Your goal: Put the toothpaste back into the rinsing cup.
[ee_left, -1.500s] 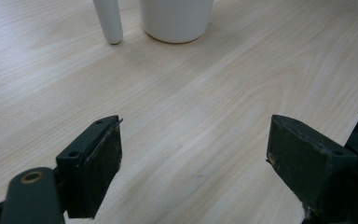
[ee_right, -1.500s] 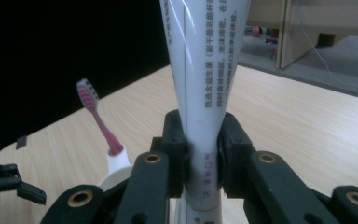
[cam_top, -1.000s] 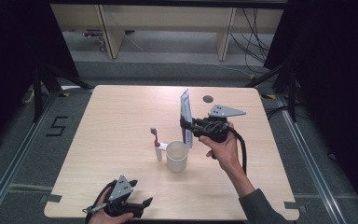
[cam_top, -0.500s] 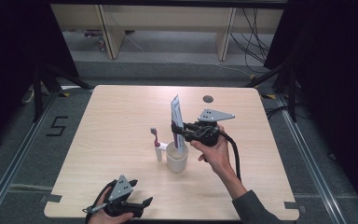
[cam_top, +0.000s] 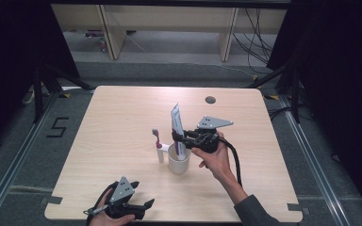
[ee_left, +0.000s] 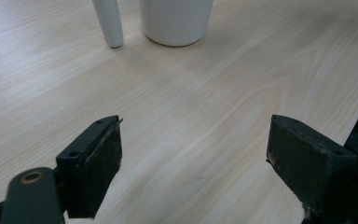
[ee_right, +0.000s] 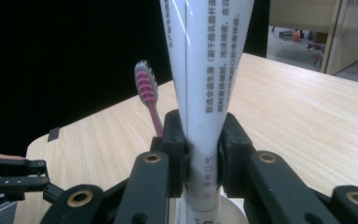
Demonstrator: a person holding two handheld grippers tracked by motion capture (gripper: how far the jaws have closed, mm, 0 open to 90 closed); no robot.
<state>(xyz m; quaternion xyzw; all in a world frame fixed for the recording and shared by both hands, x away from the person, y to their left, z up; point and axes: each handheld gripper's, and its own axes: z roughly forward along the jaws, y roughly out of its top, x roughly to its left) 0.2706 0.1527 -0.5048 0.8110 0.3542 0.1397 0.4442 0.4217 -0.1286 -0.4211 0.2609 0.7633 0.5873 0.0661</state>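
A white toothpaste tube (cam_top: 177, 123) stands nearly upright, and my right gripper (cam_top: 181, 139) is shut on its lower part. In the right gripper view the black jaws pinch the tube (ee_right: 205, 93) from both sides, gripper (ee_right: 203, 142). The tube's lower end dips into the mouth of a white cup (cam_top: 179, 162), whose rim (ee_right: 235, 212) shows just below. A toothbrush (cam_top: 158, 143) with a pink head (ee_right: 147, 88) stands upright against the cup's left side. My left gripper (cam_top: 143, 205) rests open near the table's front edge, its jaws (ee_left: 193, 154) wide apart with nothing between them, facing the cup (ee_left: 176, 21) and the brush handle (ee_left: 108, 23).
The light wooden table (cam_top: 113, 117) has a small round cable hole (cam_top: 210, 100) at the back right. A dark floor and shelving legs lie beyond the far edge. My left gripper (ee_right: 14, 179) appears far off in the right gripper view.
My right gripper has carried the toothpaste tube leftward and down, from behind the cup to its mouth. The left gripper has stayed put.
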